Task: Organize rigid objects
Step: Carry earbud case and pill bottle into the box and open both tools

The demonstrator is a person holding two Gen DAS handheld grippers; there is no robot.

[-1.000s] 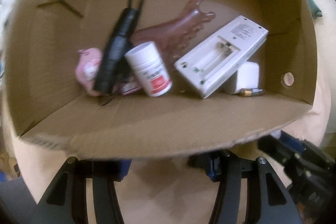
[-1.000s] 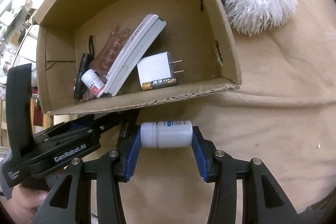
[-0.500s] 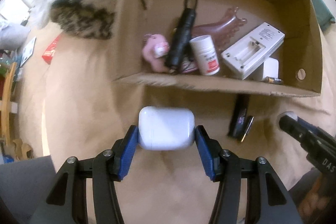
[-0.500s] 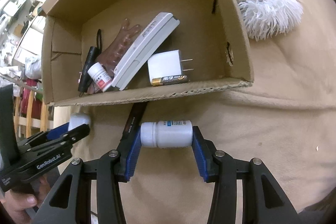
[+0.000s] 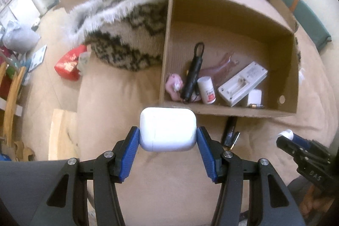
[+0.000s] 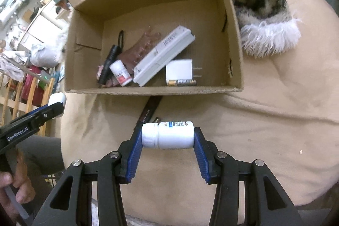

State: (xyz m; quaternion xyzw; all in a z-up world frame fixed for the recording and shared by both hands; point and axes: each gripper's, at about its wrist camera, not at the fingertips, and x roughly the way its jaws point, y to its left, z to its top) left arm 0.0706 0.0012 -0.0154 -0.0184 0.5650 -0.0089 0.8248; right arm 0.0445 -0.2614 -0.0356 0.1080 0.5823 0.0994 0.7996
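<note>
My left gripper [image 5: 168,135] is shut on a white earbud case [image 5: 168,128], held above the beige cushion in front of the cardboard box [image 5: 233,113]. My right gripper [image 6: 168,138] is shut on a white pill bottle [image 6: 169,135] lying sideways, also in front of the box [image 6: 148,90]. Inside the box lie a black flashlight [image 5: 193,73], a small white bottle [image 5: 206,92], a white remote [image 5: 243,84], a white charger [image 5: 254,96], a battery [image 6: 182,82], a pink comb [image 5: 220,66] and a pink toy [image 5: 173,85]. A black lighter-like item [image 5: 229,130] lies on the cushion by the box's front wall.
A furry patterned blanket [image 5: 127,35] lies left of the box in the left wrist view and right of it in the right wrist view [image 6: 260,14]. A red packet [image 5: 68,65] and wooden furniture [image 5: 10,94] are off the cushion to the left.
The left gripper has pulled back and up from the box and now shows the earbud case in its jaws. The right gripper has also backed away a little with the pill bottle.
</note>
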